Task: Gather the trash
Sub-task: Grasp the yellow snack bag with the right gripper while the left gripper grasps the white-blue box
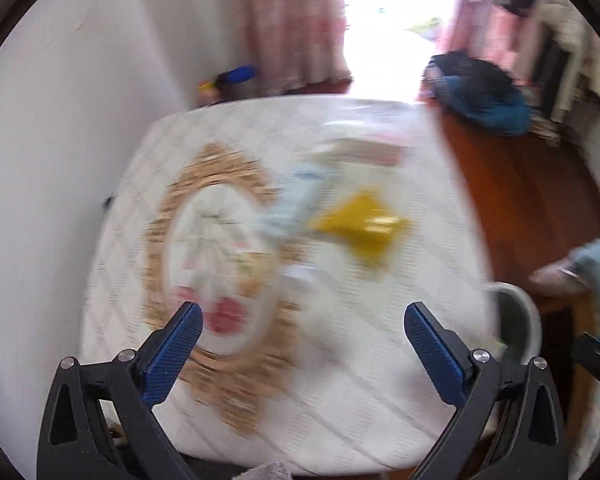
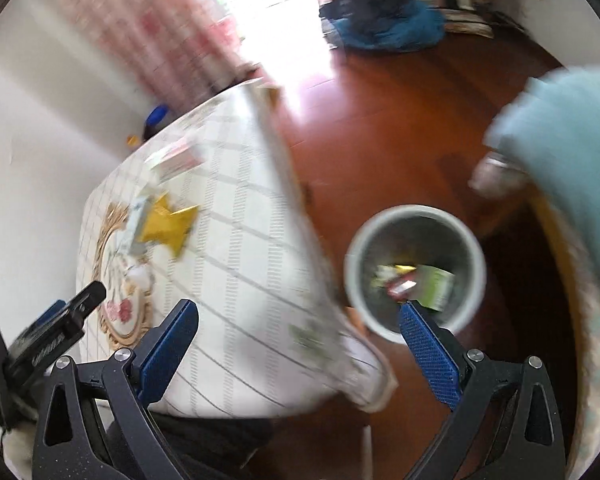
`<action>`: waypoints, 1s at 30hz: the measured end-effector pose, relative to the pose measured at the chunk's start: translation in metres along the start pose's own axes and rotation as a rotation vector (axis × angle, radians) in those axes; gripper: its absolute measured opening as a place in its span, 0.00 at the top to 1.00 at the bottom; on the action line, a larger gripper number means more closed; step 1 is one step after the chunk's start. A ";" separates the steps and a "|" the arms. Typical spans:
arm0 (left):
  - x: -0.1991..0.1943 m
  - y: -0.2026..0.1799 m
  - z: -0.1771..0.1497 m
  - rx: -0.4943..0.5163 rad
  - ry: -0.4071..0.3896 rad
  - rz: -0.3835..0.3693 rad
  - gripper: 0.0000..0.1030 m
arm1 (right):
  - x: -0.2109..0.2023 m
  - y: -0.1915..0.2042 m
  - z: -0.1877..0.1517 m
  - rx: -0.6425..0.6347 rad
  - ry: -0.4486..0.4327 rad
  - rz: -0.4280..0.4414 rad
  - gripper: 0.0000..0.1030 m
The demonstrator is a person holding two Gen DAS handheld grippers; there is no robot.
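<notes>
Left gripper (image 1: 303, 322): blue-padded jaws spread wide with nothing between them, poised above the table; both views are smeared by motion.
Right gripper (image 2: 298, 322): jaws likewise spread and empty, one finger over the table's edge, the other over the bin's near rim.
Table (image 1: 400, 380): covered by a white cloth with a grey lattice pattern, set against a pale wall.
Mat (image 1: 220, 184): a tan woven oval on the table's left half, carrying a white cloth with pink flower shapes.
Yellow wrapper (image 1: 360, 226): crumpled trash lying on the cloth right of the mat, near the table's middle; also seen from the right wrist (image 2: 168, 222).
Pale blue scrap (image 1: 296, 208): blurred trash just left of the yellow wrapper, reaching onto the mat's edge.
Far package (image 1: 364, 148): a flat white and pink item towards the table's far side, too blurred to make out.
Bin (image 2: 354, 248): a round grey-white pail standing on the red-brown floor (image 2: 400, 120) just right of the table, already holding green, yellow and red trash (image 2: 416, 282).
Person: a hand (image 2: 496, 174) in a light blue sleeve (image 2: 564, 136) beyond the bin.
Background: pink curtains beside a bright doorway and a dark blue heap on the floor.
</notes>
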State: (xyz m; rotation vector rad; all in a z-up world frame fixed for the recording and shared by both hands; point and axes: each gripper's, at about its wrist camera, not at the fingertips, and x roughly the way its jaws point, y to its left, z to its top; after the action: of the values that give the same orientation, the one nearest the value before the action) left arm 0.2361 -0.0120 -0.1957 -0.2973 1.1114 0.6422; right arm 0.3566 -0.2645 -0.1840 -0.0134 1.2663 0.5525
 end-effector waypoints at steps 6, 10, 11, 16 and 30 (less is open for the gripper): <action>0.070 0.070 0.023 -0.037 0.062 0.186 0.00 | 0.103 0.120 0.050 -0.317 0.084 -0.059 0.02; 0.107 0.088 0.025 -0.039 0.117 0.214 0.00 | 0.157 0.167 0.071 -0.475 0.140 -0.123 0.02; 0.116 0.091 0.024 -0.039 0.133 0.214 0.00 | 0.169 0.174 0.075 -0.505 0.156 -0.137 0.02; 0.138 0.095 0.026 -0.037 0.180 0.173 0.00 | 0.199 0.187 0.083 -0.545 0.220 -0.130 0.05; 0.112 0.057 0.072 0.031 0.100 0.046 0.00 | 0.189 0.142 0.105 -0.292 0.245 -0.095 0.56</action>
State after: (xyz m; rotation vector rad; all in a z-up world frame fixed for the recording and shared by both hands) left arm 0.2862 0.1071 -0.2609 -0.2804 1.2254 0.6560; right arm 0.4299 -0.0359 -0.2807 -0.3934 1.4041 0.6632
